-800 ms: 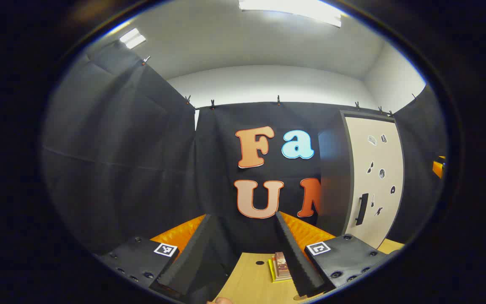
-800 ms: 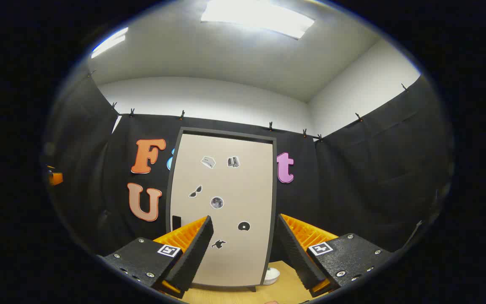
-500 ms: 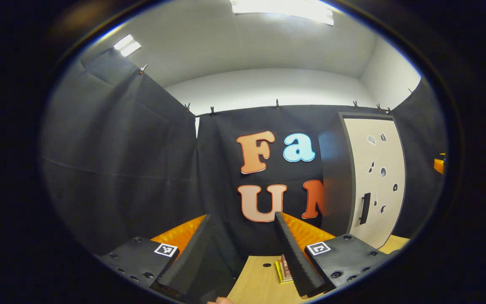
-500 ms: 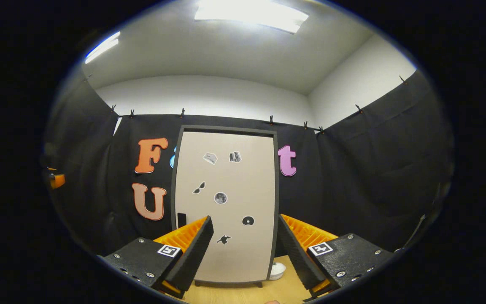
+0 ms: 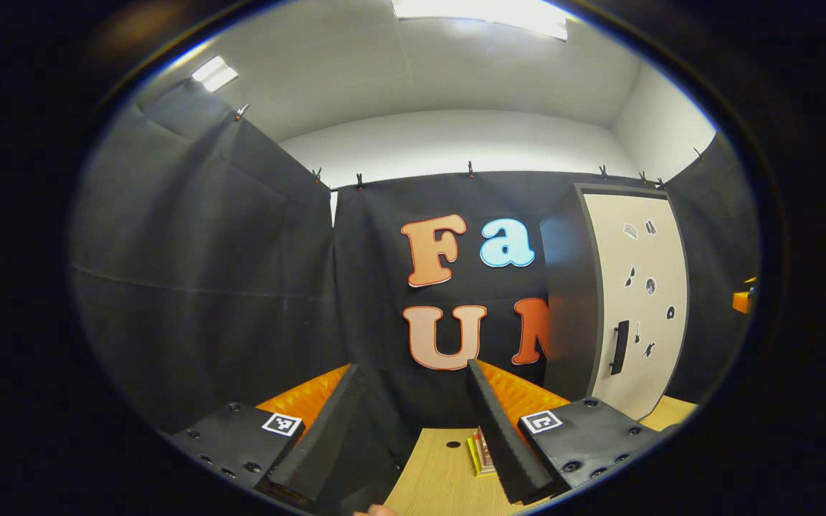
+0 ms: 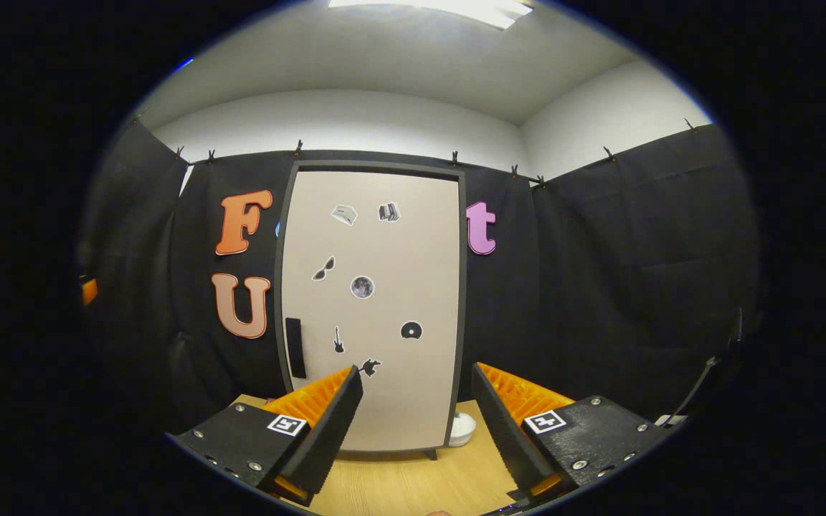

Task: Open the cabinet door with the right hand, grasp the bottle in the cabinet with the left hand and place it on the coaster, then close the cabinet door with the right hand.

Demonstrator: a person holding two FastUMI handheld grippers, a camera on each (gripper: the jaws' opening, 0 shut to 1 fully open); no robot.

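None of the three steps looks done: the door (image 6: pixel 373 308) is closed, its handle (image 6: pixel 295 347) untouched. Both the right gripper (image 6: pixel 413 423) and left gripper (image 5: pixel 413 423) hover, fingers apart and empty. Presumably the bottle sits hidden inside the cabinet (image 5: pixel 571 301) at the counter's (image 6: pixel 399 484) back edge.

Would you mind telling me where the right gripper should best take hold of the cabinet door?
Probably the handle: a dark upright bar low on the left edge of the shut door. Come straight from the front with the open right gripper, fingers either side of it.
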